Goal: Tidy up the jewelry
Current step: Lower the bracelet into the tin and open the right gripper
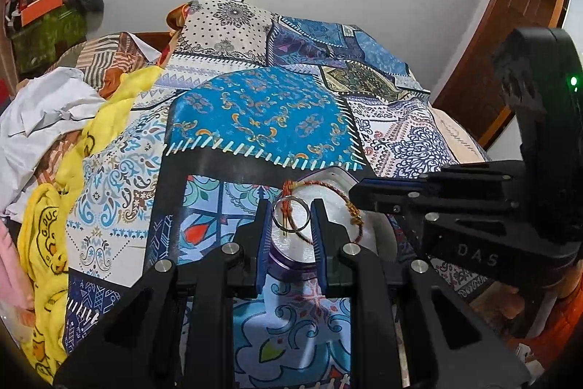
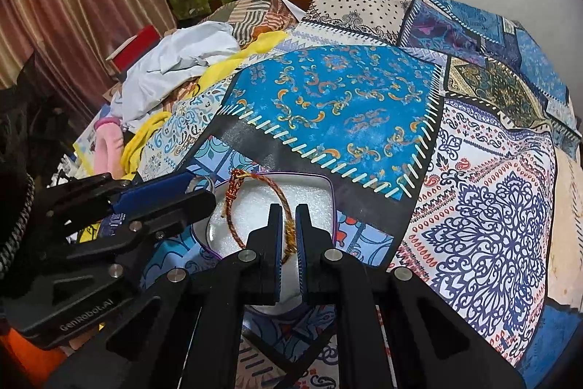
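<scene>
Left fingers (image 1: 263,236): clamped on thin silver metal ring (image 1: 291,214).
Right fingers (image 2: 274,236): pinching red-gold braided thread bracelet (image 2: 255,206).
Purple-rimmed tin (image 2: 328,186): white foam lining.

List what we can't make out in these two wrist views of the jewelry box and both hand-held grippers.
- Near end of the box, right wrist view: hidden behind the right hand-held gripper.
- Thread bracelet, right wrist view: lower part hidden between the fingers.
- Metal ring, left wrist view: whether the left hand-held gripper actually presses on it is unclear.
- Box's right side, left wrist view: covered by the right hand-held gripper.
</scene>
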Action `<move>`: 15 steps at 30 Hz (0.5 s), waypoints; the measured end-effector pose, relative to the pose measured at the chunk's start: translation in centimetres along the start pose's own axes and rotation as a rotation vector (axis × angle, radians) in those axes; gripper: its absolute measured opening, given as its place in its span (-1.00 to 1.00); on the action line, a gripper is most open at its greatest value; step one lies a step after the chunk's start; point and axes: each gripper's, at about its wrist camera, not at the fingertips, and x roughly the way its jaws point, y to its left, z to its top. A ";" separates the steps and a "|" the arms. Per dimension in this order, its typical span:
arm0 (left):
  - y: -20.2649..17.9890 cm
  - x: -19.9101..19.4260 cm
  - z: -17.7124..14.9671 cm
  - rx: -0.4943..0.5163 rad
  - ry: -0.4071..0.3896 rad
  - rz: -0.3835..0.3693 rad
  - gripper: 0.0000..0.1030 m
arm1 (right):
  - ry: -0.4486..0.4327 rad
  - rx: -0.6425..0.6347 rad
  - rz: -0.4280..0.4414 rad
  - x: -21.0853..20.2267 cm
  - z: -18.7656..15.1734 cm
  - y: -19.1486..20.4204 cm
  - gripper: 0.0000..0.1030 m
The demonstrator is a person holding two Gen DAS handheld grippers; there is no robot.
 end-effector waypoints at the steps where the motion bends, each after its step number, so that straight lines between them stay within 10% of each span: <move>1: -0.1 0.1 0.0 0.002 0.002 -0.002 -0.60 | -0.002 0.004 -0.005 -0.1 0.0 -0.1 -0.86; 11: -2.2 0.9 0.3 0.062 0.029 -0.007 -0.61 | -0.070 0.010 -0.038 -3.8 -0.6 -1.0 -0.78; 15: -3.1 1.1 0.4 0.092 0.035 0.011 -0.60 | -0.099 0.018 -0.066 -5.0 -1.2 -1.5 -0.45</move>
